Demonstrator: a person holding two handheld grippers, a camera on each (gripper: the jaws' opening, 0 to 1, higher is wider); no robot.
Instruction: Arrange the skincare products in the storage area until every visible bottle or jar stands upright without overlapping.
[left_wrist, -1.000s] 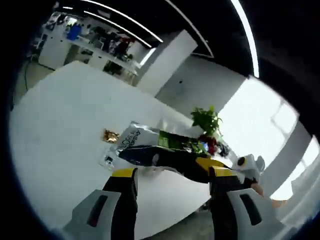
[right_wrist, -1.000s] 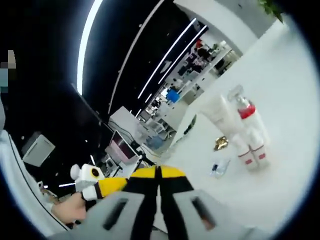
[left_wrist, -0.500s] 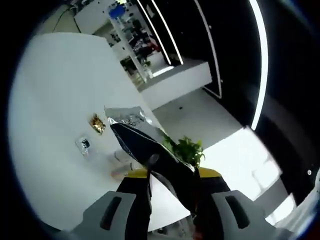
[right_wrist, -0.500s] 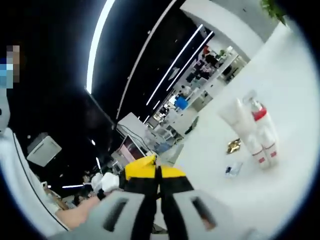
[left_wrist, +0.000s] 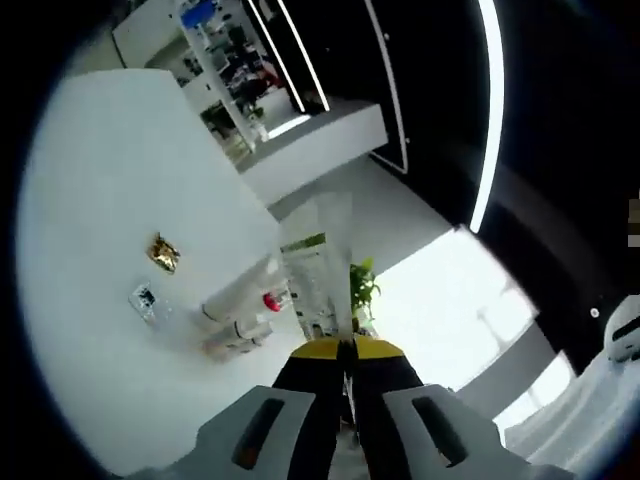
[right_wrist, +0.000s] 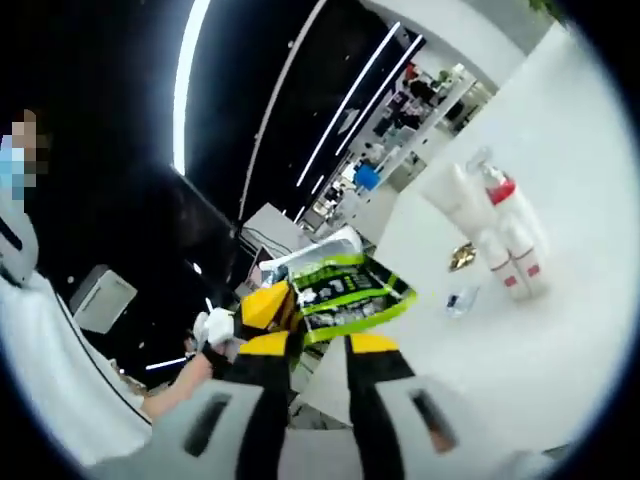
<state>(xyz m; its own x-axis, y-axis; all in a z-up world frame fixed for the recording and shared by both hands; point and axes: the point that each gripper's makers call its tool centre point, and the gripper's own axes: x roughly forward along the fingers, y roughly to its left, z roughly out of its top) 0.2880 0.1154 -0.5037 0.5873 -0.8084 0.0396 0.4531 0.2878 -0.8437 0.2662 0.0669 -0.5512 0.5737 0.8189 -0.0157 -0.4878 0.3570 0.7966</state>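
My left gripper (left_wrist: 345, 352) pinches the green-and-silver pouch (left_wrist: 318, 283) edge-on, lifted above the white table (left_wrist: 100, 220). My right gripper (right_wrist: 312, 345) stands parted, empty, beside that pouch. Bottles (right_wrist: 505, 235) and a tube (right_wrist: 452, 195) lie together on the table.

A broad white tabletop (left_wrist: 110, 200) spreads under a dark ceiling crossed by long light strips (left_wrist: 487, 110). A bright window (left_wrist: 460, 310) glows behind a green plant (left_wrist: 362, 288); cluttered shelves (right_wrist: 400, 110) stand far off.

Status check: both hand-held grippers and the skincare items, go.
Left hand-held gripper shut on green pouch, lifted off table. Right hand-held gripper open, empty. Bottles grouped on white table; nothing in the way.
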